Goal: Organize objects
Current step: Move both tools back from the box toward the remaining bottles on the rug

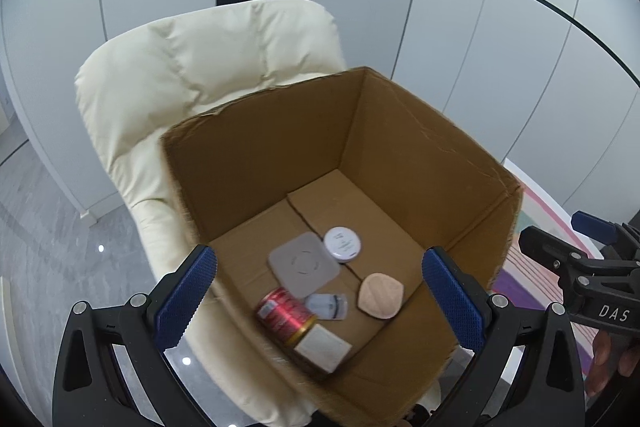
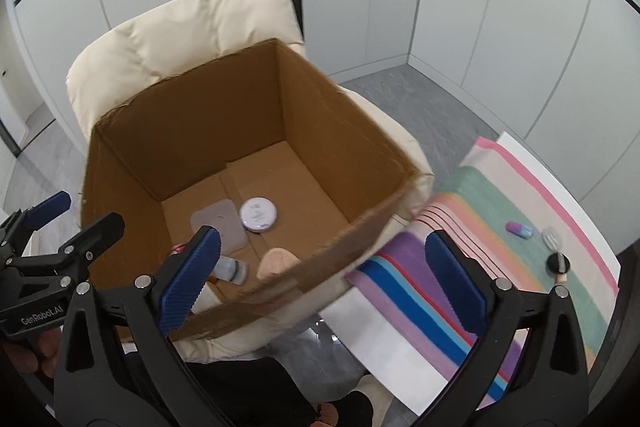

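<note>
An open cardboard box (image 1: 400,131) stands on a cream chair. On its floor lie a grey square pad (image 1: 303,264), a white round tin (image 1: 342,244), a beige puff (image 1: 380,295), a red can (image 1: 285,315), a small clear bottle (image 1: 326,305) and a white square block (image 1: 323,347). My left gripper (image 1: 320,301) hovers open above the box's near side with nothing between its fingers. My right gripper (image 2: 322,283) is open and empty too, over the box's near right rim (image 2: 304,279). On the striped cloth (image 2: 472,227) lie a purple item (image 2: 519,229), a clear item (image 2: 552,239) and a black round item (image 2: 558,262).
The cream chair (image 1: 208,59) backs onto white wall panels. The striped cloth covers a white table (image 2: 384,339) to the right of the box. Grey floor (image 1: 48,247) lies to the left. A person's hand (image 2: 36,351) holds the left gripper's handle.
</note>
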`<move>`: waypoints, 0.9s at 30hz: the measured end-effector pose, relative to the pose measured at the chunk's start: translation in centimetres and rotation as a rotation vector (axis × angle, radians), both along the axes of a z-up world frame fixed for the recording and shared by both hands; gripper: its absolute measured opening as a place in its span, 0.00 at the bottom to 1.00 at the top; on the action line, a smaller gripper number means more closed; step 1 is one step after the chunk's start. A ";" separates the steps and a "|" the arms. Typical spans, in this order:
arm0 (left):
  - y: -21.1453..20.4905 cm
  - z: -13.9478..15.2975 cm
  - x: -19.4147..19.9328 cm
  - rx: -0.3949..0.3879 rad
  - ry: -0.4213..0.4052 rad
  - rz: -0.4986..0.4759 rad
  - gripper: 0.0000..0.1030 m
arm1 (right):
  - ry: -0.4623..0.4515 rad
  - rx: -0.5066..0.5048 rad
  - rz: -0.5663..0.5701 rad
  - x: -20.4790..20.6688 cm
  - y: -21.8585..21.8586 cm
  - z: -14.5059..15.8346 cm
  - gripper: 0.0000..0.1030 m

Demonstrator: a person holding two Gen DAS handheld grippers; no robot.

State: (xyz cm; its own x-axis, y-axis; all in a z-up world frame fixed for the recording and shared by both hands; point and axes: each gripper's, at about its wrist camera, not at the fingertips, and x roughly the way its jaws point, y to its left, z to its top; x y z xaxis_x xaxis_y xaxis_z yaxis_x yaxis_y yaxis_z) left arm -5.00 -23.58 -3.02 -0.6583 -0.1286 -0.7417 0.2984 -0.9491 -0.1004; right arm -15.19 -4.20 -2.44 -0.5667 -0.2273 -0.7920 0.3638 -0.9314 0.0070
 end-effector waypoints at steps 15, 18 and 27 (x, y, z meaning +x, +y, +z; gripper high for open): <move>7.1 -0.3 -3.0 -0.011 -0.008 -0.115 1.00 | -0.003 0.004 -0.107 -0.4 7.6 -0.2 1.00; 8.1 -0.3 -3.3 -0.009 -0.007 -0.132 1.00 | 0.000 0.008 -0.127 -0.3 8.8 -0.1 1.00; 11.2 -0.3 -4.2 -0.012 -0.003 -0.186 1.00 | -0.002 0.016 -0.171 -0.1 11.7 -0.3 1.00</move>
